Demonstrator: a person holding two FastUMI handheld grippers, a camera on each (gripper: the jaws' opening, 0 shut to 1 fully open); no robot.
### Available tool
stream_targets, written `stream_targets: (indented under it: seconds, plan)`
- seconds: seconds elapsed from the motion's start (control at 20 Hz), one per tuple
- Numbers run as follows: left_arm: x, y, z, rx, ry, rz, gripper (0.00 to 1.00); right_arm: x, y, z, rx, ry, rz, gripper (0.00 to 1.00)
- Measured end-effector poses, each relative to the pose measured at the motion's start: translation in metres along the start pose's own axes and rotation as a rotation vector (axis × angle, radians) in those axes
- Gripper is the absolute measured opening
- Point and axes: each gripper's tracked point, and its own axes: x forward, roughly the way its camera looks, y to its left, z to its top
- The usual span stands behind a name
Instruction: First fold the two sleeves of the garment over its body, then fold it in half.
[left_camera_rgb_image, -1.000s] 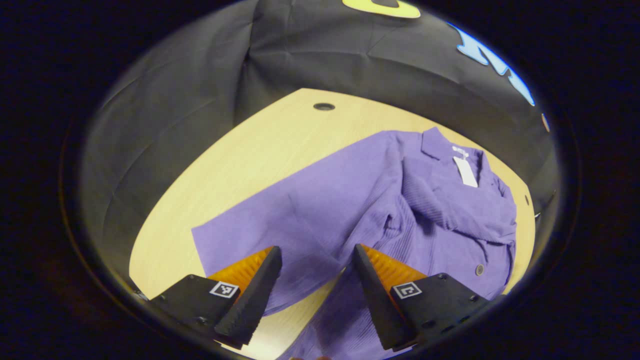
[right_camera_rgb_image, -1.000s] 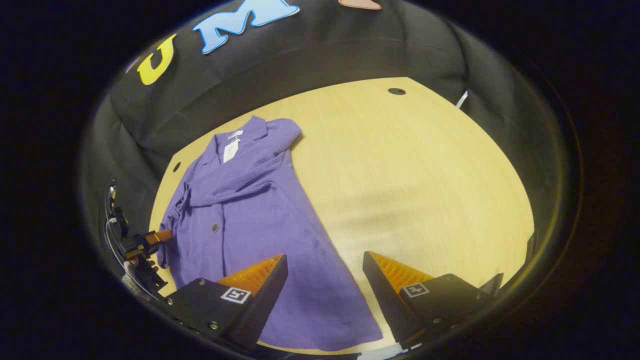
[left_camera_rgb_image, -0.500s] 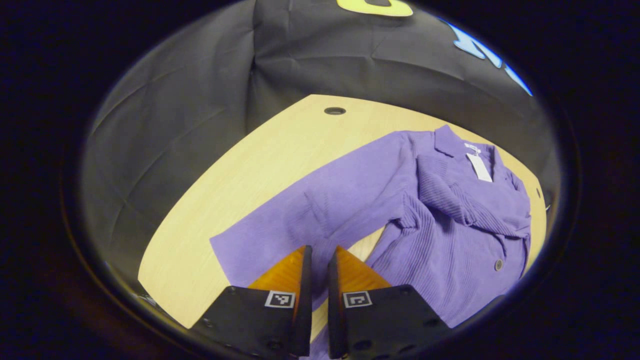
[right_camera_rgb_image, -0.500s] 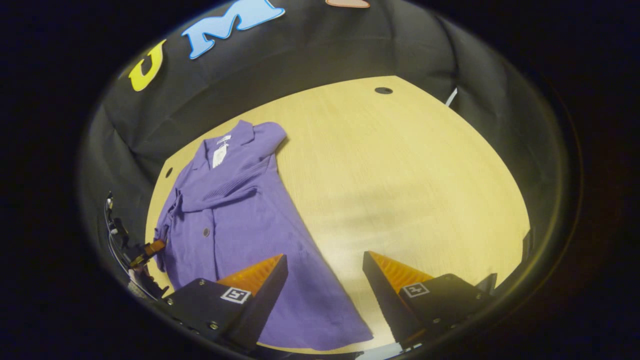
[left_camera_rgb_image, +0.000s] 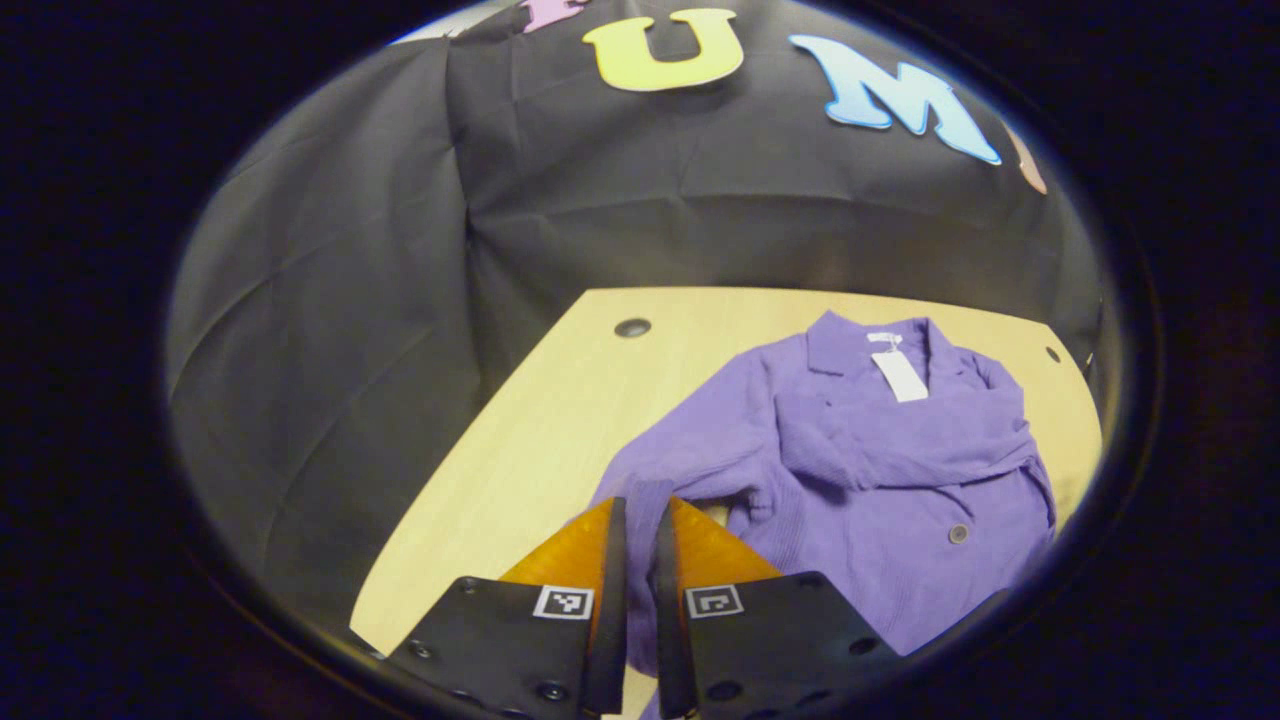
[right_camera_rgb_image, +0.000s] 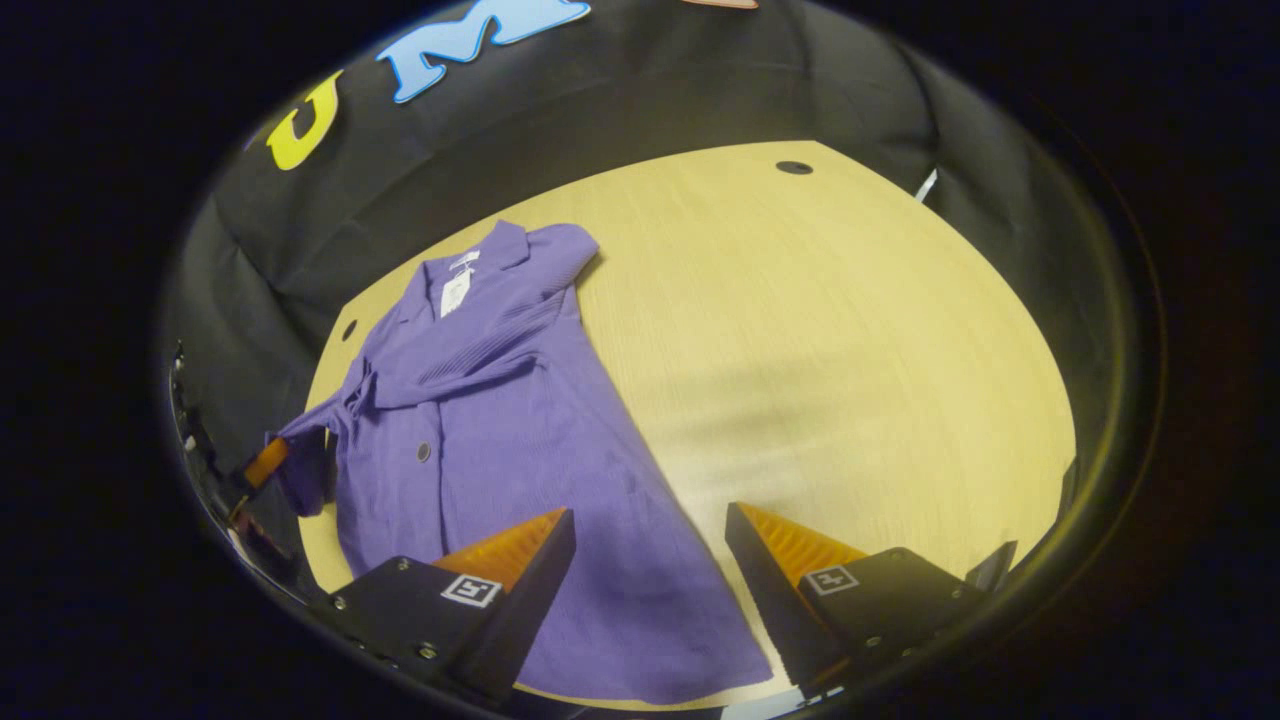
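Observation:
A purple button-up garment (left_camera_rgb_image: 900, 490) lies collar-away on the wooden table (left_camera_rgb_image: 520, 440), with a white tag (left_camera_rgb_image: 898, 376) at its neck. One sleeve (right_camera_rgb_image: 480, 352) is folded across the chest. My left gripper (left_camera_rgb_image: 636, 505) is shut on the other sleeve (left_camera_rgb_image: 680, 450), and purple cloth shows between its fingers. In the right gripper view that sleeve's end (right_camera_rgb_image: 300, 450) hangs lifted off the table from the left gripper (right_camera_rgb_image: 258, 466) at the far left. My right gripper (right_camera_rgb_image: 650, 525) stands open above the garment's (right_camera_rgb_image: 480, 430) hem, holding nothing.
The table (right_camera_rgb_image: 820, 330) stretches bare to the right of the garment. Round cable holes (left_camera_rgb_image: 632, 327) (right_camera_rgb_image: 793, 167) sit near its far corners. Black cloth walls close in behind and on both sides.
My left gripper shut on the sleeve, then lifted and drew it in toward the garment's body, bunching the cloth. The right gripper stayed open over the hem.

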Motion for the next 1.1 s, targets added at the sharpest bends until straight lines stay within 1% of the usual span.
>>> stream_targets:
  seconds: [0.1, 0.3, 0.4, 0.55, 0.75, 0.85, 0.95, 1.0, 1.05, 1.1]
  plan:
    - [-0.003, -0.008, 0.025, 0.032, -0.037, -0.016, 0.19, -0.001, 0.000, 0.003, 0.003, -0.008, 0.004, 0.94]
    - [-0.002, -0.046, 0.075, 0.062, -0.123, -0.062, 0.19, -0.004, -0.007, 0.004, 0.018, -0.018, 0.004, 0.94]
    - [-0.003, -0.076, 0.099, 0.101, -0.164, -0.095, 0.19, -0.006, -0.014, 0.004, 0.039, -0.028, 0.000, 0.94]
    - [-0.003, -0.132, 0.123, 0.201, -0.213, -0.168, 0.19, -0.010, -0.026, 0.003, 0.065, -0.036, -0.011, 0.94]
    - [-0.006, -0.223, 0.139, 0.316, -0.256, -0.289, 0.19, -0.022, -0.045, -0.001, 0.128, -0.058, -0.024, 0.94]
    - [-0.007, -0.274, 0.137, 0.375, -0.262, -0.358, 0.19, -0.028, -0.056, -0.006, 0.152, -0.063, -0.038, 0.94]
    - [-0.008, -0.321, 0.134, 0.405, -0.253, -0.417, 0.18, -0.039, -0.070, -0.008, 0.180, -0.079, -0.055, 0.94]
    - [-0.010, -0.340, 0.129, 0.412, -0.244, -0.447, 0.19, -0.043, -0.076, -0.009, 0.199, -0.089, -0.066, 0.94]
    - [-0.006, -0.352, 0.125, 0.420, -0.235, -0.450, 0.13, -0.049, -0.084, -0.009, 0.219, -0.099, -0.075, 0.94]
    - [0.000, -0.368, 0.120, 0.417, -0.223, -0.467, 0.12, -0.053, -0.092, -0.011, 0.237, -0.108, -0.086, 0.94]
